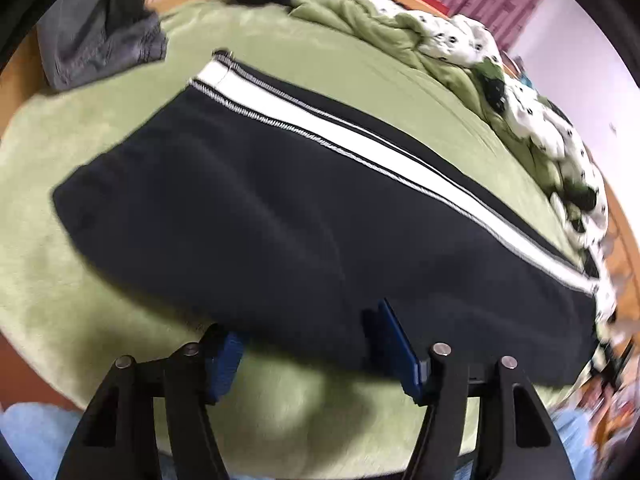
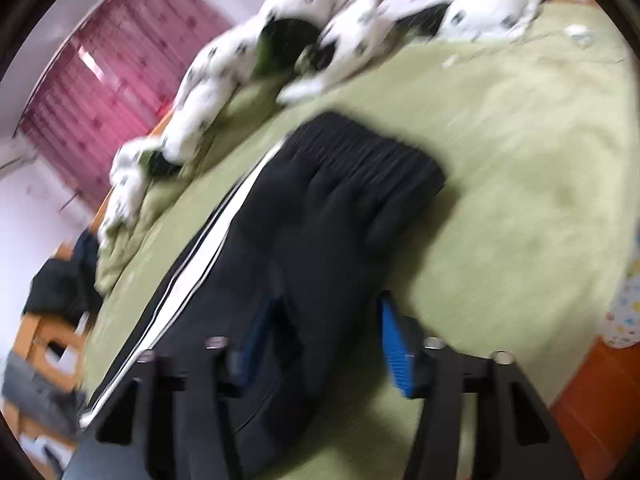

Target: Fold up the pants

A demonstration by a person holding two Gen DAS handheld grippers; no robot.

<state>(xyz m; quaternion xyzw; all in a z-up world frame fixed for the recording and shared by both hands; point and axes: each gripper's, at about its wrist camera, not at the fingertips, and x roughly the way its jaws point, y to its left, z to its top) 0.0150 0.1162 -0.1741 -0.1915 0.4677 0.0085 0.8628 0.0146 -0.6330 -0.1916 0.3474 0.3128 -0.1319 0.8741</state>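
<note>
Green fleece bedding (image 1: 120, 264) covers the bed that serves as the folding surface, with a pink curtain (image 2: 116, 60) behind it and a rumpled white spotted quilt (image 1: 472, 44) bunched along the far side of the pants. Those pants (image 1: 260, 216), black with a white side stripe (image 1: 360, 140), lie flat on the bedding in the middle of the bed, and they appear already doubled lengthwise, one leg laid over the other, since only a single stripe shows along the edge farthest from the claws. The waistband (image 2: 368, 152) looks gathered at the end seen in the right wrist view, though blur makes this uncertain. The left claw (image 1: 308, 348) stands wide, its blue pads just at the near edge of the pants with nothing gripped between them. The right claw (image 2: 324, 340) is likewise spread wide, above the near part of the pants; whether it touches the cloth cannot be told through the blur. My reading is that the first fold is done and the crosswise folds that shorten the bundle remain. No containers are visible; a grey garment (image 1: 104, 36) lies beyond the hem end of the pants, apart from them.
</note>
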